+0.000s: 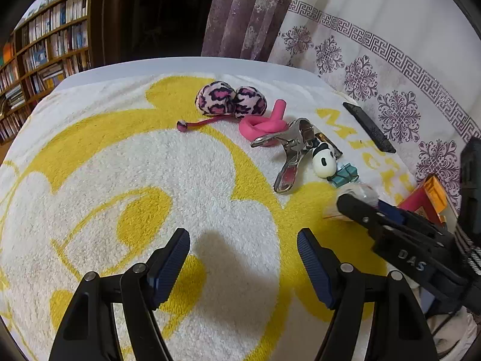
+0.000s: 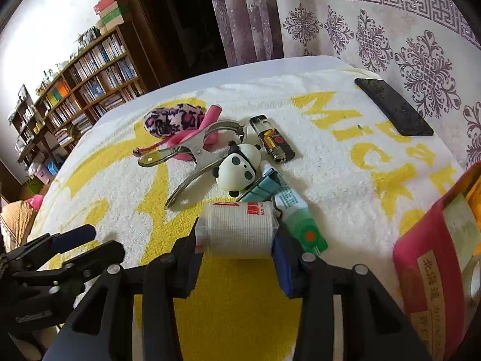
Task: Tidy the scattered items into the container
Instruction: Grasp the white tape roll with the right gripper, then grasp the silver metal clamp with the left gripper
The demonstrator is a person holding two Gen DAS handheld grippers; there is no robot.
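My right gripper (image 2: 237, 240) is shut on a white bandage roll (image 2: 237, 228), with a pad pressed on each end; the roll rests on the yellow-and-white towel (image 2: 345, 180). Just beyond it lie a green tube (image 2: 297, 216), a teal binder clip (image 2: 261, 186), a panda toy (image 2: 237, 168), a lighter (image 2: 272, 141), a metal clamp (image 2: 192, 150), a pink rubber piece (image 2: 210, 114) and a leopard-print plush (image 2: 171, 118). A red box (image 2: 433, 240) stands at the right. My left gripper (image 1: 243, 240) hovers open over bare towel (image 1: 150, 165), with nothing between its fingers.
A black flat slab (image 2: 393, 106) lies at the towel's far right corner. Patterned curtains (image 2: 375, 30) hang behind the table and a bookshelf (image 2: 90, 75) stands at the left. In the left wrist view the red box (image 1: 427, 198) sits behind my right gripper (image 1: 354, 207).
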